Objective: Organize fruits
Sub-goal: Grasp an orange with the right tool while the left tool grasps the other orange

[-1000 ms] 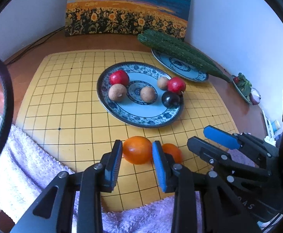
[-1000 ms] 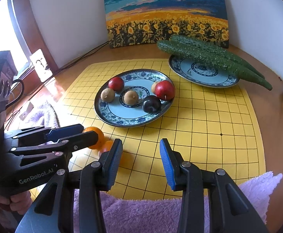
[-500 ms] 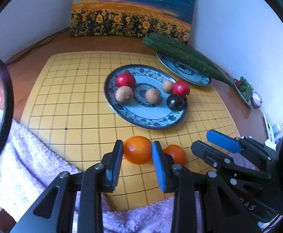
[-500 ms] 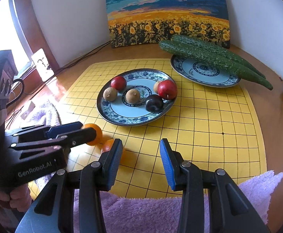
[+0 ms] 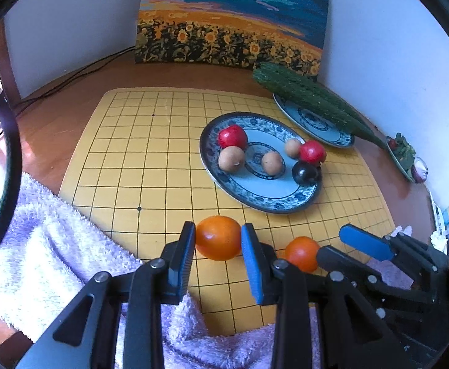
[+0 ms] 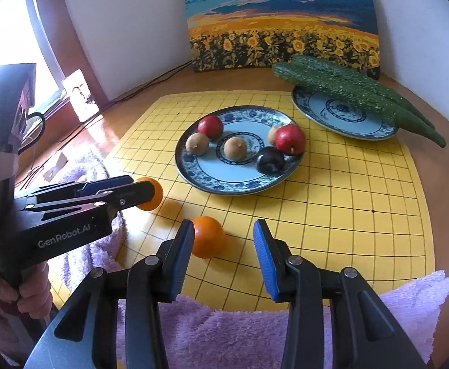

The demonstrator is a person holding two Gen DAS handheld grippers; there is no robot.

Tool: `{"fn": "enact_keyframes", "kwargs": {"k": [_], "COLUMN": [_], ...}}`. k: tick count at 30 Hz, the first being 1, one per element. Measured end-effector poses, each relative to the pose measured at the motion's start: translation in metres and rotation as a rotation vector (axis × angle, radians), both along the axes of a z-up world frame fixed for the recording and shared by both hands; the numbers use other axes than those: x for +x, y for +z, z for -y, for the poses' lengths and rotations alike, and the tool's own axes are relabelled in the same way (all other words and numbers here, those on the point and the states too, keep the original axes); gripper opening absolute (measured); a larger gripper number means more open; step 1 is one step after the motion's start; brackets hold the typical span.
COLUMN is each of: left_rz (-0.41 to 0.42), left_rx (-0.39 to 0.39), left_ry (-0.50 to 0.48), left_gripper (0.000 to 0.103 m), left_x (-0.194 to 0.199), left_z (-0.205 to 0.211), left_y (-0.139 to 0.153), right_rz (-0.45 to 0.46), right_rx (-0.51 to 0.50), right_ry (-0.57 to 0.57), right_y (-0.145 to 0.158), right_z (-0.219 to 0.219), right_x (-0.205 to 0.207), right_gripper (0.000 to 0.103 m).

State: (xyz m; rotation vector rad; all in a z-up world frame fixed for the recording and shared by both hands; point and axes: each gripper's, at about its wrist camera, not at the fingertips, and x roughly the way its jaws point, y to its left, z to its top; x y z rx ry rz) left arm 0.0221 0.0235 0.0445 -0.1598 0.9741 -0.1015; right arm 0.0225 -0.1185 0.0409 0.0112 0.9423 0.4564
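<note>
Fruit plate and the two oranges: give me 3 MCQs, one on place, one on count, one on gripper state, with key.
1. Where is the second orange, the one not gripped?
A. on the fruit plate
B. on the yellow grid board, near the right gripper's left jaw
C. on the purple towel

2. How many fruits lie on the fruit plate?
A. four
B. six
C. eight

3. What is the left gripper doing?
A. shut on an orange
B. open over the cucumbers
C. shut on nothing

Key: 1 B, it sits on the grid board beside that jaw; 2 B, two red, three tan, one dark; 3 A, both pads press the held orange, while the right gripper stands open.
</note>
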Motion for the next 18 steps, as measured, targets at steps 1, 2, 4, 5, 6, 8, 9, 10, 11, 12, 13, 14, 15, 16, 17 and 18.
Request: {"fn": "enact_keyframes", "kwargs": {"k": [1, 2, 4, 5, 6, 8, 9, 10, 11, 12, 13, 14, 15, 16, 17, 18], "left_rz": [0.000, 0.000, -0.001, -0.001, 0.000, 0.000, -0.001, -0.001, -0.001, -0.001, -0.001, -0.001, 0.000, 0.000, 0.000, 0.000], "left_rx": [0.001, 0.001, 0.001, 0.001, 0.001, 0.002, 0.001, 0.001, 0.002, 0.001, 0.001, 0.002, 0.003, 0.003, 0.003, 0.003], "left_ry": [0.000, 0.000, 0.001, 0.000, 0.000, 0.001, 0.001, 0.001, 0.001, 0.000, -0.001, -0.003, -0.003, -0.003, -0.004, -0.005], "left_gripper": [0.032, 0.032, 0.032, 0.032, 0.032, 0.032, 0.032, 0.032, 0.032, 0.032, 0.032, 0.032, 0.032, 0.032, 0.032, 0.032], "left_x": [0.000, 0.000, 0.000, 0.000, 0.000, 0.000, 0.001, 0.001, 0.001, 0.001, 0.001, 0.001, 0.001, 0.001, 0.001, 0.001], "left_z": [0.000, 0.000, -0.001, -0.001, -0.001, -0.002, -0.002, -0.002, -0.002, -0.002, -0.002, -0.002, -0.002, -0.003, -0.003, -0.003], "left_y": [0.000, -0.001, -0.001, 0.000, -0.001, -0.001, -0.001, -0.001, -0.001, -0.001, -0.001, -0.002, -0.002, -0.002, -0.002, -0.002], "right_rz": [-0.003, -0.005, -0.013, -0.017, -0.020, -0.025, -0.028, -0.030, -0.032, -0.033, -0.034, -0.035, -0.036, -0.038, -0.040, -0.041], "right_rx": [0.000, 0.000, 0.003, 0.002, -0.001, -0.004, -0.005, -0.007, -0.009, -0.009, -0.010, -0.009, -0.008, -0.008, -0.008, -0.006], "right_ry": [0.004, 0.008, 0.015, 0.017, 0.020, 0.026, 0.028, 0.030, 0.031, 0.033, 0.035, 0.036, 0.037, 0.039, 0.040, 0.042], "right_y": [-0.001, -0.001, -0.003, -0.005, -0.006, -0.008, -0.009, -0.010, -0.011, -0.012, -0.013, -0.013, -0.014, -0.014, -0.015, -0.016], "right_z": [-0.001, -0.003, -0.005, -0.006, -0.008, -0.011, -0.012, -0.013, -0.014, -0.014, -0.014, -0.015, -0.015, -0.016, -0.016, -0.016], "right_x": [0.000, 0.000, 0.000, 0.000, 0.001, 0.001, 0.002, 0.002, 0.002, 0.003, 0.003, 0.003, 0.003, 0.003, 0.004, 0.004], "right_gripper": [0.041, 0.041, 0.041, 0.041, 0.041, 0.041, 0.041, 0.041, 0.041, 0.041, 0.041, 0.041, 0.041, 0.041, 0.041, 0.040]}}
